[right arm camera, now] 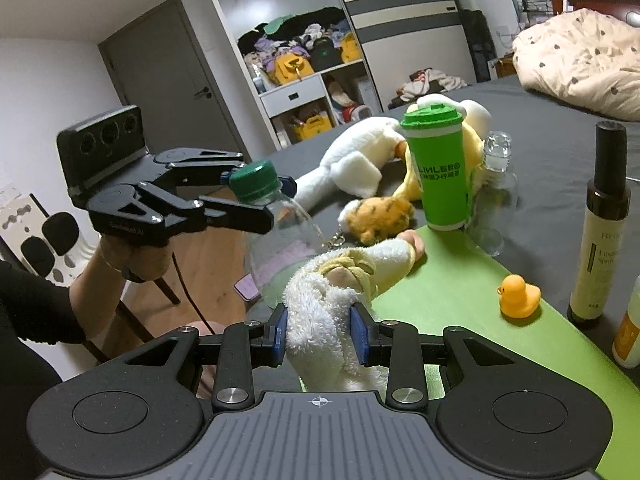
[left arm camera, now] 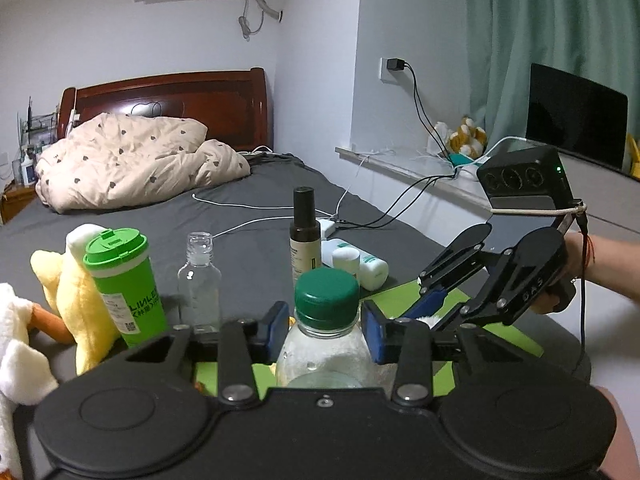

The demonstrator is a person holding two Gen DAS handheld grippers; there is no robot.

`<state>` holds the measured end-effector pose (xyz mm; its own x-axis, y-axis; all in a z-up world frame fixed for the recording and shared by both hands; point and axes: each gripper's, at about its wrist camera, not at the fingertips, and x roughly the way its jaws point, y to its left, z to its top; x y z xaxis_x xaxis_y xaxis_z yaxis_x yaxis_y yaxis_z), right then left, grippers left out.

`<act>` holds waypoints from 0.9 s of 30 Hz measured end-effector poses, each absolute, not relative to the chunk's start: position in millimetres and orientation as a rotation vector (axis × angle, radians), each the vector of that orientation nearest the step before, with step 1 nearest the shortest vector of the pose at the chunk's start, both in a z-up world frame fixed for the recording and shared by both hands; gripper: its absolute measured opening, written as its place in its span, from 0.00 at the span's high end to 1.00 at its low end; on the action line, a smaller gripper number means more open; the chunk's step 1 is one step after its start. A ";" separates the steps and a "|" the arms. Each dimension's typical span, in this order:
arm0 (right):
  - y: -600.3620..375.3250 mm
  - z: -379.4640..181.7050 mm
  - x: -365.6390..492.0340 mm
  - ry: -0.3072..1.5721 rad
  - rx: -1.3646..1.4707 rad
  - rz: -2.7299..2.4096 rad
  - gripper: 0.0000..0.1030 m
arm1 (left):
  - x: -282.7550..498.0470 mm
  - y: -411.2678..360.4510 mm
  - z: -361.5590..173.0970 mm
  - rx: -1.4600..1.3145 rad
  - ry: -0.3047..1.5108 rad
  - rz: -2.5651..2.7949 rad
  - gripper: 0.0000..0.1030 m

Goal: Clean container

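Left claw (left arm camera: 325, 334): clamped on neck of clear bottle (left arm camera: 324, 356), green cap on, held above bed edge.
Right claw (right arm camera: 319, 334): clamped on fluffy white cloth (right arm camera: 320, 312).
Green mat (right arm camera: 460, 280): on bed, carries small yellow duck (right arm camera: 518, 295).

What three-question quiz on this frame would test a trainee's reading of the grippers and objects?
1. True or false: the left gripper is closed on the neck of the clear bottle with the dark green cap.
2. What does the right gripper hold? A) the rubber duck B) the fluffy white cloth C) the green cup
3. Fill in: the small yellow rubber duck sits on the ____ mat.

Key:
1. True; in the right wrist view the bottle is lifted and tilted.
2. B, the fluffy white cloth; the green cup stands untouched.
3. Green.
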<state>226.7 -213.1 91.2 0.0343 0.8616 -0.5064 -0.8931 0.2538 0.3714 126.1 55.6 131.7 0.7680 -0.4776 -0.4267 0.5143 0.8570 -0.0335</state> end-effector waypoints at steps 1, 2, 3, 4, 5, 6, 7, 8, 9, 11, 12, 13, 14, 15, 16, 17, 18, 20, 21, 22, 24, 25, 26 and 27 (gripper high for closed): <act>-213.2 92.1 226.1 0.732 -0.051 1.349 0.67 | 125.8 55.0 131.8 0.088 0.440 -0.538 0.62; -216.7 89.5 212.1 0.737 -0.058 1.340 0.67 | 125.5 54.4 132.0 0.089 0.441 -0.537 0.62; -217.3 86.0 206.2 0.746 -0.063 1.332 0.67 | 125.3 54.0 132.1 0.091 0.442 -0.535 0.62; -216.6 83.5 206.7 0.752 -0.062 1.328 0.67 | 124.9 54.0 131.8 0.090 0.443 -0.534 0.62; -215.9 81.6 206.8 0.756 -0.063 1.324 0.67 | 124.9 54.1 132.0 0.088 0.446 -0.533 0.62; -215.0 79.8 206.9 0.762 -0.068 1.317 0.67 | 125.0 54.1 132.2 0.087 0.448 -0.532 0.62; -214.7 77.9 206.8 0.767 -0.075 1.309 0.67 | 125.1 54.0 132.3 0.086 0.449 -0.530 0.62; -214.0 76.1 206.5 0.771 -0.086 1.297 0.67 | 125.2 53.7 132.5 0.085 0.451 -0.529 0.62; -212.3 74.1 206.2 0.779 -0.102 1.286 0.67 | 125.0 53.3 132.7 0.085 0.452 -0.527 0.63; -211.5 69.9 206.4 0.798 -0.121 1.264 0.67 | 125.8 52.9 132.8 0.082 0.455 -0.522 0.62; -211.4 67.8 206.6 0.808 -0.129 1.253 0.67 | 126.0 53.0 132.7 0.081 0.455 -0.520 0.62; -211.2 65.8 206.7 0.817 -0.137 1.242 0.67 | 126.2 52.8 132.6 0.078 0.457 -0.518 0.62; -211.1 63.7 206.9 0.826 -0.145 1.231 0.67 | 126.5 53.0 132.4 0.075 0.458 -0.517 0.62; -211.0 61.6 207.0 0.836 -0.153 1.220 0.67 | 126.9 53.1 132.3 0.071 0.459 -0.515 0.62; -210.9 59.5 207.2 0.845 -0.161 1.209 0.67 | 127.3 53.1 132.2 0.068 0.461 -0.513 0.62; -210.7 57.4 207.3 0.854 -0.169 1.198 0.67 | 127.9 53.1 132.2 0.066 0.462 -0.511 0.62; -210.6 55.3 207.5 0.864 -0.177 1.187 0.67 | 128.4 53.1 132.2 0.064 0.464 -0.509 0.63; -210.3 51.2 207.8 0.882 -0.193 1.165 0.67 | 128.3 52.8 132.5 0.063 0.467 -0.506 0.62; -210.2 49.1 207.9 0.891 -0.201 1.154 0.67 | 128.6 52.5 132.6 0.063 0.468 -0.504 0.62; -210.1 47.0 208.0 0.900 -0.209 1.142 0.67 | 128.5 52.1 132.9 0.064 0.469 -0.503 0.62; -209.8 42.8 208.3 0.919 -0.224 1.120 0.67 | 128.5 50.9 133.1 0.068 0.470 -0.497 0.62; -209.7 40.7 208.5 0.928 -0.232 1.108 0.67 | 128.3 50.4 133.2 0.071 0.470 -0.495 0.62; -209.5 38.6 208.6 0.936 -0.240 1.097 0.67 | 128.1 49.6 133.1 0.073 0.471 -0.490 0.62; -208.2 37.0 208.9 0.938 -0.247 1.090 0.67 | 127.8 48.8 133.1 0.076 0.471 -0.485 0.62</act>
